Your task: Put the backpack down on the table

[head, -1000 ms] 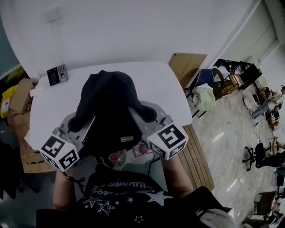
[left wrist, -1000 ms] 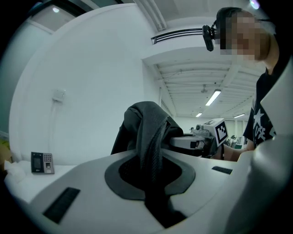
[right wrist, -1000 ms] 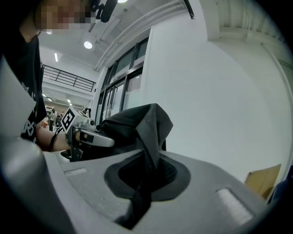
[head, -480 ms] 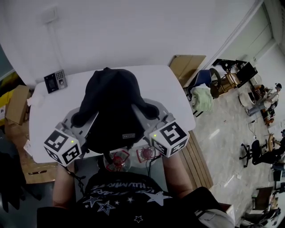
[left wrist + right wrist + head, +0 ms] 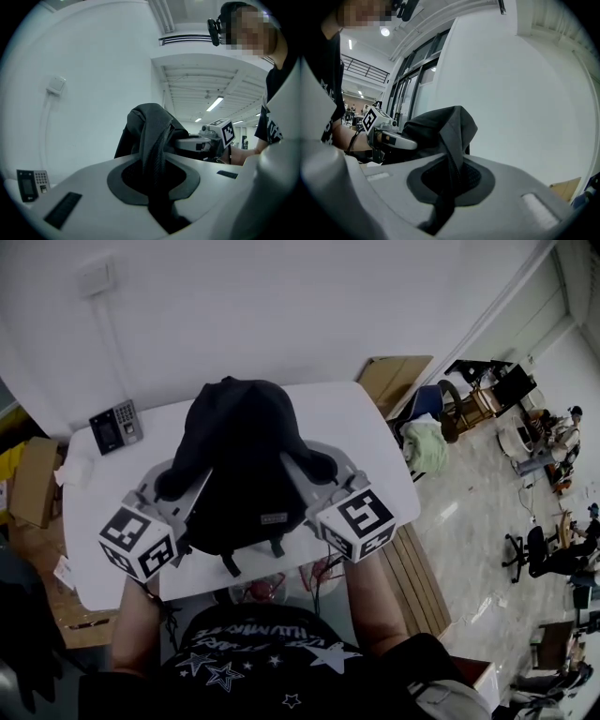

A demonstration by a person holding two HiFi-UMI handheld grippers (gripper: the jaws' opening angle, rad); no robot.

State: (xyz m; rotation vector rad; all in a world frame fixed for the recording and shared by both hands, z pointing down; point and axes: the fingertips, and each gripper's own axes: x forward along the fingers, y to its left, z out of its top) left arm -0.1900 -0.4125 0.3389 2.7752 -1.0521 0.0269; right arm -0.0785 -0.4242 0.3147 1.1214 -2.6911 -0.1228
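Observation:
A black backpack (image 5: 239,465) hangs between my two grippers, above the white table (image 5: 375,442); its lower straps dangle at the near edge. The frames do not show whether it touches the top. My left gripper (image 5: 176,486) is at the bag's left side, shut on a dark shoulder strap (image 5: 152,140) that runs through its jaws (image 5: 157,180). At the bag's right side my right gripper (image 5: 314,470) is shut on the other strap (image 5: 454,140), which passes between its jaws (image 5: 447,187). Each gripper view shows the opposite gripper behind the bag: the right gripper (image 5: 208,140), the left gripper (image 5: 386,136).
A keypad device (image 5: 114,424) lies on the table's far left corner. A cardboard box (image 5: 33,479) stands left of the table, a cardboard sheet (image 5: 398,376) and a chair with a pale cloth (image 5: 431,442) to its right. Wooden planks (image 5: 417,568) lie by the near right. A white wall backs the table.
Both grippers have carried the backpack forward, away from the person and further over the table. The grips on the straps are unchanged.

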